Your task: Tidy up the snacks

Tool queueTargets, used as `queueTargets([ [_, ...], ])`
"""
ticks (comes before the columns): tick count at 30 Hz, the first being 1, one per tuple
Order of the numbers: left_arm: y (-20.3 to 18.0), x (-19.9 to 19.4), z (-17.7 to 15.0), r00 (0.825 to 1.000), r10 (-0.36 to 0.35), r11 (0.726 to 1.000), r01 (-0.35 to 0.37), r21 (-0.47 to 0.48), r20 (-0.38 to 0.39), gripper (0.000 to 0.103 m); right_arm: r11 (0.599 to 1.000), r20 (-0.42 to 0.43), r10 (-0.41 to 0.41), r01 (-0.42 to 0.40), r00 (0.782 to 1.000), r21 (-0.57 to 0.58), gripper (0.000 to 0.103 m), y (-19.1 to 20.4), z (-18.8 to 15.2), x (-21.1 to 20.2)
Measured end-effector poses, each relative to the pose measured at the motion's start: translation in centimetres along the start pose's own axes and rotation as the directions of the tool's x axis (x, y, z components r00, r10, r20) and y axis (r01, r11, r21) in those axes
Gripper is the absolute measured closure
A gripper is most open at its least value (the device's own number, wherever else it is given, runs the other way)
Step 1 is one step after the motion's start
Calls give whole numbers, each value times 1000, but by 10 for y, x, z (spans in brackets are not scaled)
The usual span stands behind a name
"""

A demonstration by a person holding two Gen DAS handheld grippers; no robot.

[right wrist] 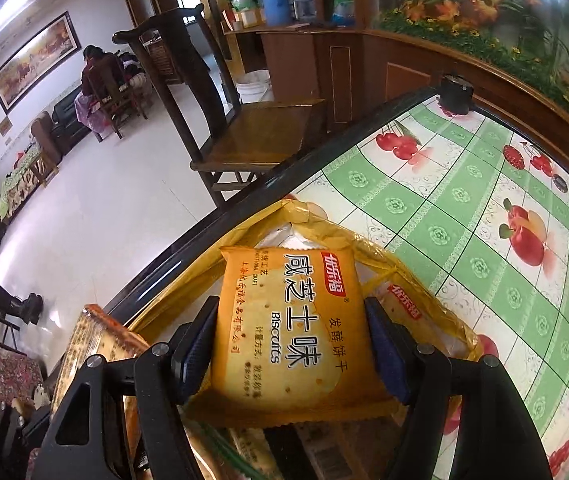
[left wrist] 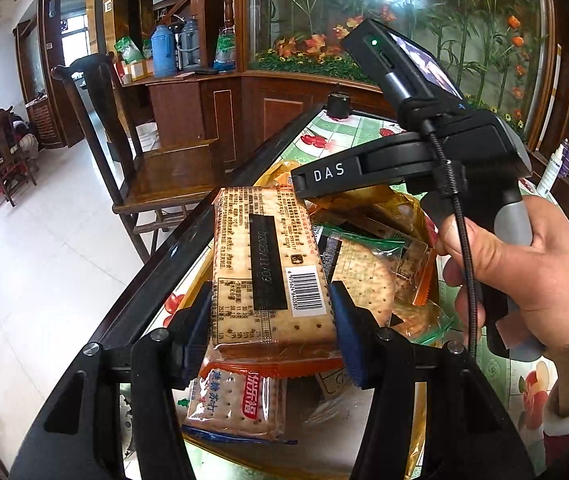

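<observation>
left gripper (left wrist: 270, 312): jaws closed on clear cracker pack (left wrist: 268, 264) | right gripper (right wrist: 290, 344): jaws closed on yellow biscuit pack (right wrist: 288, 332) | both above yellow bag (right wrist: 424, 284)

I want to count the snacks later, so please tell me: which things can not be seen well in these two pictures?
- Snack pile, left wrist view: the held cracker pack and the left gripper cover many packets, so no count is possible.
- Yellow bag, right wrist view: the biscuit packet in the right gripper hides its contents.
- Packets at the bottom edge, right wrist view: cut off and blurred.
</observation>
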State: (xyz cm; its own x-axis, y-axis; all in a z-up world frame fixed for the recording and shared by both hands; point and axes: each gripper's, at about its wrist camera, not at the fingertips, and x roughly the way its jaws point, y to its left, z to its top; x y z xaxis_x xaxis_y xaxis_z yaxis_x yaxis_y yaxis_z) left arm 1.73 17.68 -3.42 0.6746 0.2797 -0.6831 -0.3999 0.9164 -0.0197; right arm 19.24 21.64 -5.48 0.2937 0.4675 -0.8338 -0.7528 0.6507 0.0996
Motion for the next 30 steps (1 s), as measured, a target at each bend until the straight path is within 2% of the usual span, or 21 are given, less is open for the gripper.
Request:
queueTargets([
  [8, -4, 6, 3, 1000, 12, 1000, -12, 8, -7, 48, 1000, -1, -6, 6, 1000, -6, 29, -2, -1, 2],
  [11, -4, 8, 5, 1000, 15, 1000, -15, 8, -10, 48, 1000, 1, -16, 16, 1000, 17, 16, -7, -5, 0],
  [13, -5, 10, 6, 1000, 14, 1000, -14, 11, -17, 48, 999, 8, -15, 14, 1000, 44, 13, -14, -10, -2],
  [15, -6, 12, 6, 1000, 11, 1000, -11, 5, -23, 48, 997, 13, -13, 12, 1000, 70, 0, -19, -14, -5],
  [20, -3, 14, 7, 999, -10, 999, 9, -31, -38, 44, 993, 46, -8, 3, 999, 115, 0, -30, -25, -23],
  [22, -3, 15, 7, 998, -29, 999, 27, -41, -51, 30, 992, 60, -7, -1, 998, 124, 0, -33, -30, -32],
  [24, -4, 15, 7, 998, -36, 998, 33, -47, -59, 25, 991, 84, -6, -6, 996, 137, 0, -37, -36, -44],
  [30, -13, 9, 6, 997, -33, 999, 30, -39, -63, 24, 981, 159, -3, -28, 987, 194, 0, -49, -62, -85],
])
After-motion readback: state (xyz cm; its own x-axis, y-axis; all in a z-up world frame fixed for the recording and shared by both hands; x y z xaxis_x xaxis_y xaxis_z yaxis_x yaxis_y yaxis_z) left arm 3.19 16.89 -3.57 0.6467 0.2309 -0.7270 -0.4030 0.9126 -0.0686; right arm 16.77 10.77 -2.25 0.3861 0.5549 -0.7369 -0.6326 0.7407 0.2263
